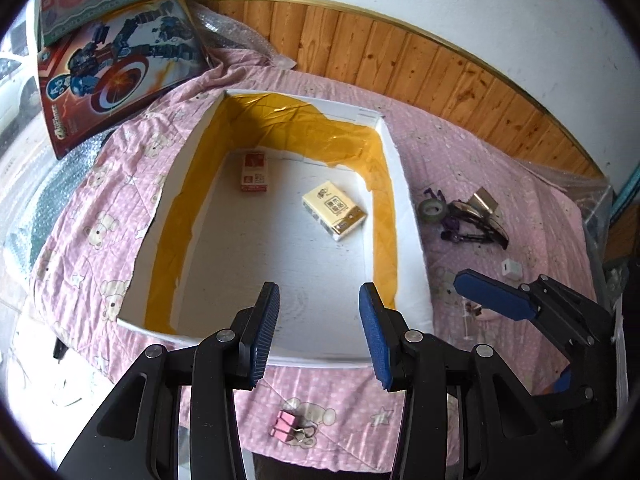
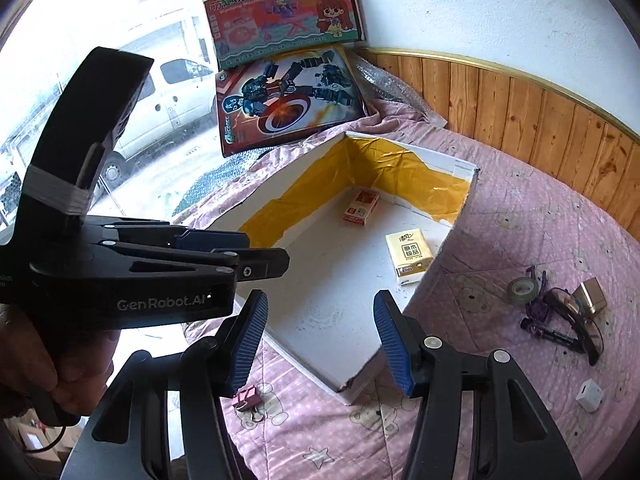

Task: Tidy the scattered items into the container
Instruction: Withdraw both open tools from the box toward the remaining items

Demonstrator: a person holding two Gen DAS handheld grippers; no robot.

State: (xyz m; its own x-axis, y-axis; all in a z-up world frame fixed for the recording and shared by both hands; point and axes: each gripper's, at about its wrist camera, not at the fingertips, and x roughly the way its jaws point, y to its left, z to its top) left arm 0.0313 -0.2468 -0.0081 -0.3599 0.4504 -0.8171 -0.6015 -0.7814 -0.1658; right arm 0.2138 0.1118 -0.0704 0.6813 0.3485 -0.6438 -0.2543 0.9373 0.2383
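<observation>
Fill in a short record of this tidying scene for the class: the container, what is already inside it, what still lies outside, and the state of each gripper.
Container: white box with yellow lining, on a pink blanket
Inside: red packet, yellow tissue pack
Outside, right of box: tape roll, glasses, white cube
Outside, near edge: pink binder clip
Left gripper: open, empty
Right gripper: open, empty

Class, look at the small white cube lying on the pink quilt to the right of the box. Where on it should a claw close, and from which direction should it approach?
Grip the white cube across two opposite flat side faces, coming down from above. It lies alone on the quilt, clear of the glasses and the tape roll, so both fingers have room. Either open claw looks wide enough for it.
</observation>
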